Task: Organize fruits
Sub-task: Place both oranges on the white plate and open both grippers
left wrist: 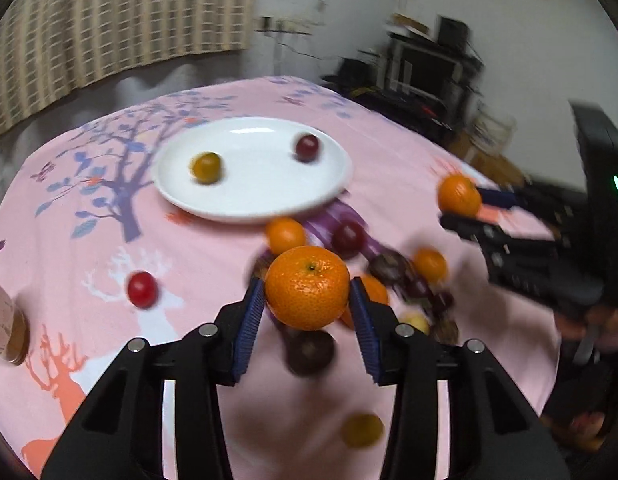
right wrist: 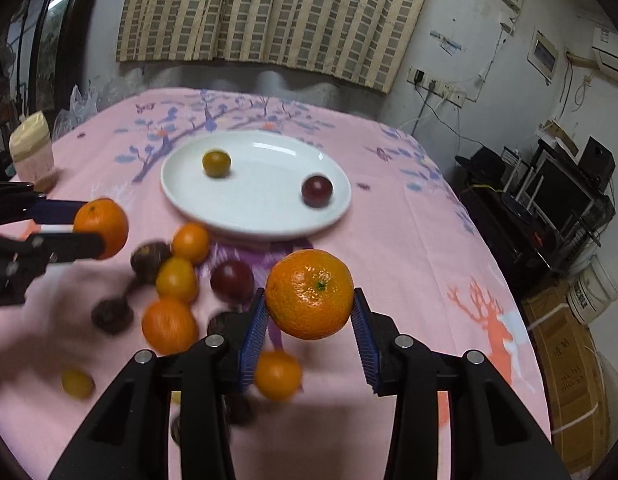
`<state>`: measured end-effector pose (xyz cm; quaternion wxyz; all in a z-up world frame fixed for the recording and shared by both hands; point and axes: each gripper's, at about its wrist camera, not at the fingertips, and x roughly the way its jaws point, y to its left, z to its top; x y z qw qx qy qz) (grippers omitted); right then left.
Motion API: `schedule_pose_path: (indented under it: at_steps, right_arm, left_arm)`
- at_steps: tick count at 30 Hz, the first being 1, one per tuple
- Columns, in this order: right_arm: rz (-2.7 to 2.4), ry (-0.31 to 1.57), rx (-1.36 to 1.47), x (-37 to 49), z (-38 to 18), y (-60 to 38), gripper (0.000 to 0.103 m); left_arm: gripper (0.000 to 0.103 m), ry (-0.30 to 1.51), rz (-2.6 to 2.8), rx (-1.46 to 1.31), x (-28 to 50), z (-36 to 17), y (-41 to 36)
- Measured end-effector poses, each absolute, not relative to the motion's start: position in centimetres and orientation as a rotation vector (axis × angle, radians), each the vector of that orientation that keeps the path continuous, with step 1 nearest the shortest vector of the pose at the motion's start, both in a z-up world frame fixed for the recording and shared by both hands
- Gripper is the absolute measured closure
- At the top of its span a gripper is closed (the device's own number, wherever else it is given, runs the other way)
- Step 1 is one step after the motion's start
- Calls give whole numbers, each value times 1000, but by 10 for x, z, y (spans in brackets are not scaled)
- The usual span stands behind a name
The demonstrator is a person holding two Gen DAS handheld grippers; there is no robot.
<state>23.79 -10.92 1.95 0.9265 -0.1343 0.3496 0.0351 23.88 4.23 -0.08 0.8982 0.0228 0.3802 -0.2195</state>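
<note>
My left gripper (left wrist: 307,300) is shut on an orange mandarin (left wrist: 307,287) and holds it above the fruit pile. My right gripper (right wrist: 309,314) is shut on another mandarin (right wrist: 309,294), also off the table. Each gripper shows in the other's view: the right one (left wrist: 459,205) and the left one (right wrist: 103,229). A white plate (left wrist: 265,184) (right wrist: 269,216) lies beyond, with a yellow fruit (left wrist: 206,167) (right wrist: 216,163) and a dark red fruit (left wrist: 307,147) (right wrist: 317,191) on it. Loose oranges and dark fruits (right wrist: 177,280) lie on the pink cloth.
A lone red fruit (left wrist: 142,289) lies left of the pile. A yellow fruit (left wrist: 361,430) (right wrist: 77,383) lies near the front. A jar (right wrist: 32,151) stands at the table's left edge. Shelves with electronics (right wrist: 557,196) and boxes stand to the right.
</note>
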Motion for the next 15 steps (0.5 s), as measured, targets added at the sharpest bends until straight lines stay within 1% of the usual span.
schedule_pose_path:
  at_steps: [3, 7, 10, 15]
  right_arm:
    - [109, 717, -232, 267, 26, -100, 61]
    - [122, 723, -249, 311, 26, -83, 61]
    - [110, 745, -266, 343, 19, -74, 61]
    - [62, 804, -265, 391, -3, -70, 61]
  left_arm:
    - [60, 781, -394, -39, 273, 13, 59]
    - [60, 784, -330, -117, 321, 18, 71]
    - [60, 806, -299, -147, 348, 12, 69]
    - [60, 861, -258, -108, 378, -12, 52]
